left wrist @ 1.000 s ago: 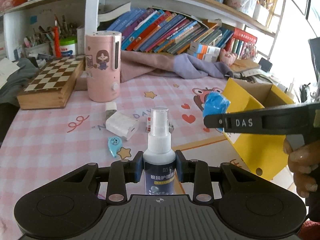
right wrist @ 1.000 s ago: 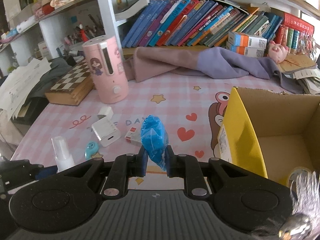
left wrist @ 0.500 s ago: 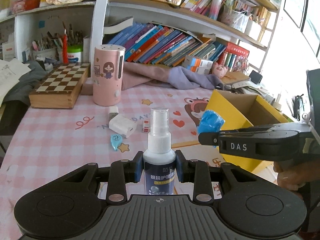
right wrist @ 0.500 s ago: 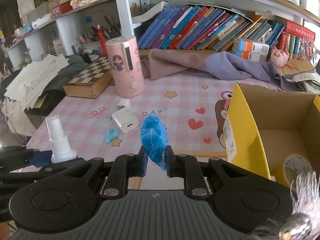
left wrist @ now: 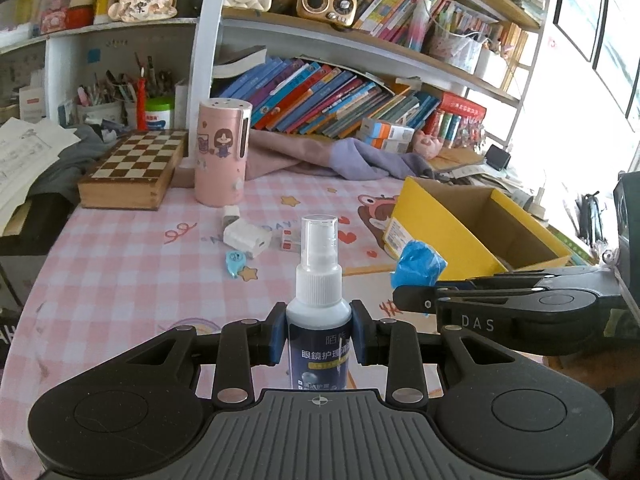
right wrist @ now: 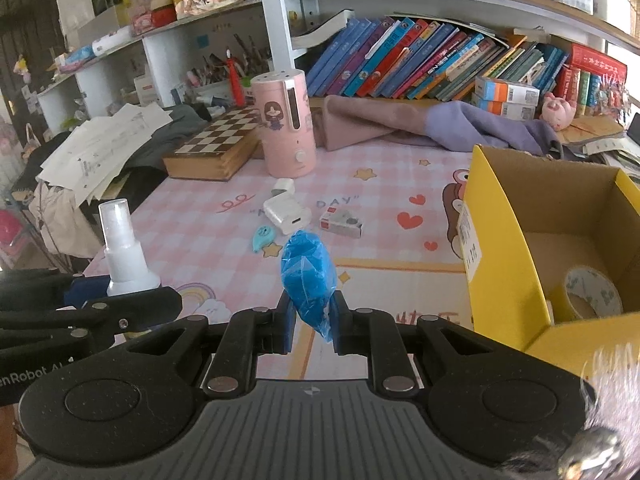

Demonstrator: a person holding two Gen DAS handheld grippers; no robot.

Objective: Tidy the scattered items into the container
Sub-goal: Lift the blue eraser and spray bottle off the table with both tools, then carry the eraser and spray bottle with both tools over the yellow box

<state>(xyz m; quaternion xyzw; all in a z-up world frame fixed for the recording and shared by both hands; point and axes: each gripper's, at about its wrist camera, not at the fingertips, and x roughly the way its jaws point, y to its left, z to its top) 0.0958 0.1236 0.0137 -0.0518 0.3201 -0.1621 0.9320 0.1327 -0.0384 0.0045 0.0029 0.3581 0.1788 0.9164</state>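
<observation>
Spray bottle [left wrist: 319, 312] stands upright between the fingers of my left gripper [left wrist: 319, 334] in the left wrist view, both blue pads clenched against its dark labelled body, its white collar and clear cap rising above them. Off to the right in that view my right gripper [left wrist: 416, 300] reaches in sideways, and a crumpled blue bag [left wrist: 418, 266] sticks up from its tip, just in front of the near wall of the yellow box [left wrist: 444, 240]. Farther out on the pink checked tablecloth [left wrist: 120, 272] lie a white charger [left wrist: 246, 236], a small white plug [left wrist: 231, 215] just behind it, a teal tape dispenser [left wrist: 235, 261] just in front of it, and a small red-and-white packet [left wrist: 289, 239] to its right, all well apart from both of my claws. Through the right wrist view, my right gripper [right wrist: 312, 326] is clamped on the blue bag [right wrist: 307, 276], which bulges up above the pads with a thin tail hanging below them. The yellow box [right wrist: 500, 248] stands open to the right of the bag, near but not under it, with a tape roll [right wrist: 592, 294] lying inside on its floor. At the left edge my left gripper shows from the side with the spray bottle [right wrist: 122, 244] upright in it. Beyond the bag sit the charger [right wrist: 286, 214], the plug [right wrist: 283, 187], the tape dispenser [right wrist: 262, 237] and the packet [right wrist: 341, 222], with a pink canister [right wrist: 286, 124] standing behind them.
</observation>
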